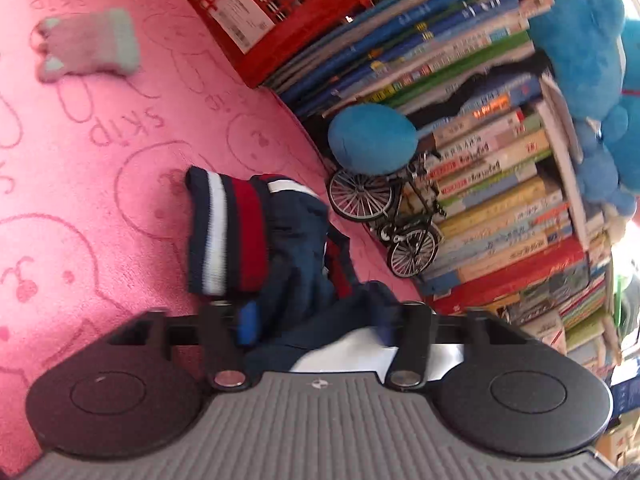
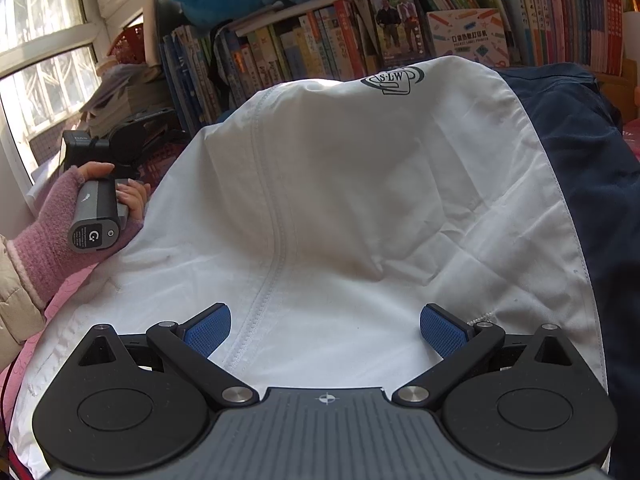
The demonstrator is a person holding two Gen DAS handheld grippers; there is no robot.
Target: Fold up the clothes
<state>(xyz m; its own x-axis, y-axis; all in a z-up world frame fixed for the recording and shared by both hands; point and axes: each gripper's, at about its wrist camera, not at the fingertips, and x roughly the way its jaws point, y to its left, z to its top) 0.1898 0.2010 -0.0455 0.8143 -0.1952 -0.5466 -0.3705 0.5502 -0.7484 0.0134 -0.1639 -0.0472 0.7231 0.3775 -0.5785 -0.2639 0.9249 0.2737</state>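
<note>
Left wrist view first: the left gripper (image 1: 316, 316) hangs low over a pink blanket (image 1: 100, 200) printed with bunny outlines. Its fingers sit partly apart, and a bunched fold of the navy jacket (image 1: 296, 240) lies between them, hiding most of one blue pad (image 1: 246, 322). I honestly cannot tell whether the pads are pressing the cloth or just straddling it. The jacket's striped cuff (image 1: 226, 236), navy, white and red, lies on the blanket just ahead of the fingers, and a slice of white lining peeks out under the gripper body. Near the blanket's far edge sits a small grey-and-mint sock (image 1: 88, 46), well apart from the jacket. Along the edge by the books stand a toy bicycle (image 1: 384, 224), a red crate (image 1: 260, 12) and stacked books (image 1: 492, 184), with a blue plush toy (image 1: 580, 60) on top.

Right wrist view: the right gripper (image 2: 326, 334) has its fingers spread wide, nothing between them, hovering over the jacket's white lining (image 2: 340, 208), which is spread out with a seam running down it and a logo near its far end. Navy fabric borders it on one side. Off to the other side, a hand (image 2: 100, 200) in a pink fingerless glove holds the other gripper's handle. A bookshelf (image 2: 400, 32) fills the background.
</note>
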